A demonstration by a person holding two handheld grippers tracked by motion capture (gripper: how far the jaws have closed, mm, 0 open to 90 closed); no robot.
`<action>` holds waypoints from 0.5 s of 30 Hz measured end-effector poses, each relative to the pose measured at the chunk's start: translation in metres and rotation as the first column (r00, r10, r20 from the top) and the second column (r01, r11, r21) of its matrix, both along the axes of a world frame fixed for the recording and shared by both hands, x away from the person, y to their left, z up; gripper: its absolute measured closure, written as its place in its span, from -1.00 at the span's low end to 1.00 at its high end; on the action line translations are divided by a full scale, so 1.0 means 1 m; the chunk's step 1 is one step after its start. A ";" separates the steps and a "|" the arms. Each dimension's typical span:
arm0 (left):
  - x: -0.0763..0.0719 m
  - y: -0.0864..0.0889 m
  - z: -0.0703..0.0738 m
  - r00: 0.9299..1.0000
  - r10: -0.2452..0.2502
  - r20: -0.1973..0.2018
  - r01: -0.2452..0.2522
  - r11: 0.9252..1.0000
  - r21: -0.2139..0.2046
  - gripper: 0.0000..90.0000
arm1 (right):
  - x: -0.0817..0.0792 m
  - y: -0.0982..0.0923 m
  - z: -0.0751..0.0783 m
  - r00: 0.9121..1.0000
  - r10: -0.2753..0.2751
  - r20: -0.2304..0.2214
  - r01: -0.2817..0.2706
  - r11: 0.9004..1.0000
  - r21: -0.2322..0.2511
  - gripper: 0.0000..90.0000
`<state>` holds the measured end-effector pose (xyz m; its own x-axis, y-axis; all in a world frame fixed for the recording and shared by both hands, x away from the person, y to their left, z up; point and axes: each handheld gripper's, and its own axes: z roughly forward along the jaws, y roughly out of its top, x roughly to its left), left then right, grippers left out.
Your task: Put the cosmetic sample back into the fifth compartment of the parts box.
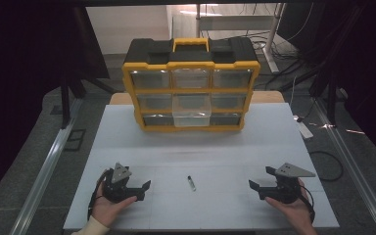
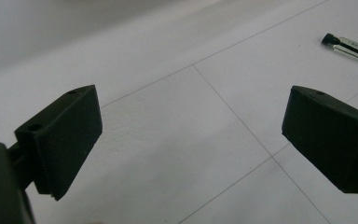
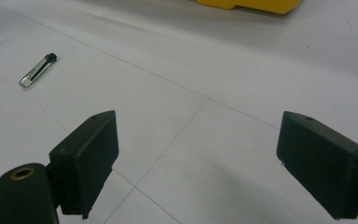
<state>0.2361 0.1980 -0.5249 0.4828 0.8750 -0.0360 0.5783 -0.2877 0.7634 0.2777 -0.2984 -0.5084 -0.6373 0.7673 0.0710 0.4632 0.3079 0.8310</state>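
The vial [image 1: 191,183] lay at lower centre of the frame on the tabletop [image 1: 215,147], long axis running roughly toward the organizer [image 1: 191,85]. It sat between the left claw [image 1: 146,190] and right claw [image 1: 253,189], both with jaws apart and empty, the left slightly nearer

A white table [image 1: 127,132], its top scored by thin seam lines into large panels, carries a yellow-and-black drawer cabinet [image 1: 191,83] standing upright at the far middle, with one clear drawer [image 1: 191,116] in its middle column pulled partway out over the tabletop. A small clear vial with a black cap [image 1: 191,183] lies flat on its side near the front middle, well apart from the cabinet, its cap end pointing away from the person. The same vial lies on bare white surface in the left gripper view [image 2: 352,45] and the right gripper view [image 3: 37,71], where a yellow corner of the cabinet [image 3: 256,5] rests on the tabletop at the top edge.
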 end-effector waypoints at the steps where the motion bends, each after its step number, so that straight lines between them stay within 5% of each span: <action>1: -0.001 0.000 0.000 1.000 -0.002 0.003 0.002 1.000 -0.003 -0.88 | 0.000 0.001 0.000 1.000 0.001 0.000 -0.001 1.000 -0.001 -0.71; 15: -0.003 -0.003 0.003 0.999 -0.031 0.030 0.031 1.000 0.001 -0.88 | -0.001 0.003 0.001 1.000 -0.025 -0.003 0.025 1.000 -0.009 -0.70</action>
